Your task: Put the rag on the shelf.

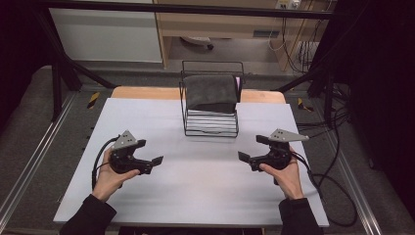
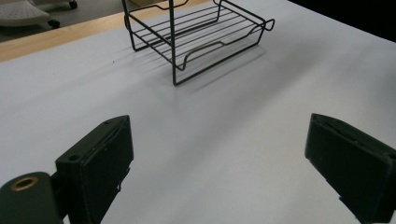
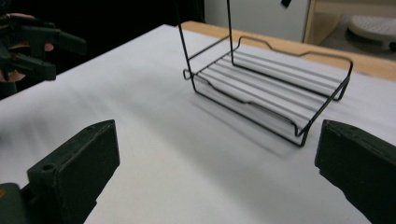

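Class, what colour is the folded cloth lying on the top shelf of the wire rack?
Dark grey: the folded cloth, seen best in the high view.

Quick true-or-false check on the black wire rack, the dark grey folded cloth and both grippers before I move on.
1. The dark grey folded cloth lies on the upper tier of the black wire rack. True.
2. The left gripper holds the cloth. False: its jaws stand open, with nothing between them.
3. The rack's lower tier holds nothing. True.
4. The right gripper is shut. False: it is open.
5. The rack stands on the floor. False: it stands on the white table.
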Demonstrator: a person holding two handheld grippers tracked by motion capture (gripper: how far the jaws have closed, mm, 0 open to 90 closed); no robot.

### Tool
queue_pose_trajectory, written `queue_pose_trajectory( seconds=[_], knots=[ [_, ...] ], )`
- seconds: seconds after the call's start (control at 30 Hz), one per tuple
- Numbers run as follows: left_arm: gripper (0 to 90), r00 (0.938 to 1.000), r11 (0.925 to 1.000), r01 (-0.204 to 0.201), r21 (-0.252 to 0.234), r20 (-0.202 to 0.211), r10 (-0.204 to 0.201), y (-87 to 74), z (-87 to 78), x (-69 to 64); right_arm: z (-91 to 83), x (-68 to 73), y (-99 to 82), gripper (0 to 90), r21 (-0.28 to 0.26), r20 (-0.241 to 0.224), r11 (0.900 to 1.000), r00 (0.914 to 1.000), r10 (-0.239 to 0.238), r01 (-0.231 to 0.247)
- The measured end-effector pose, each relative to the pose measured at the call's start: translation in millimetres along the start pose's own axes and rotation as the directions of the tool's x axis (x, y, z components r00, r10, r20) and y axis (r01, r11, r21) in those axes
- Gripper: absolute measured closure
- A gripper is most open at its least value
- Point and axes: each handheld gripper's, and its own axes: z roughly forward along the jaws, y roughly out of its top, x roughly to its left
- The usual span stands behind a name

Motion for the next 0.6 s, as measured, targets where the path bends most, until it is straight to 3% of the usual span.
queue_pose_trajectory(
  seconds=[0.23, 0.6],
  knots=[
    [8.7, 1.0, 0.9996, 0.002, 0.028, -0.006, -0.002, -25.0, 1.1, 4.2, 2.2, -7.2, -29.9, 0.8, 0.052, -0.017, 0.9982, 0.9994, 0.03, -0.029],
    [9.4, 0.9997, 0.9976, 0.003, 0.069, -0.023, -0.001, -55.7, -5.3, 14.7, -1.7, -20.1, -69.9, 0.9, 0.109, -0.001, 0.9921, 0.998, 0.062, -0.062]
  ],
)
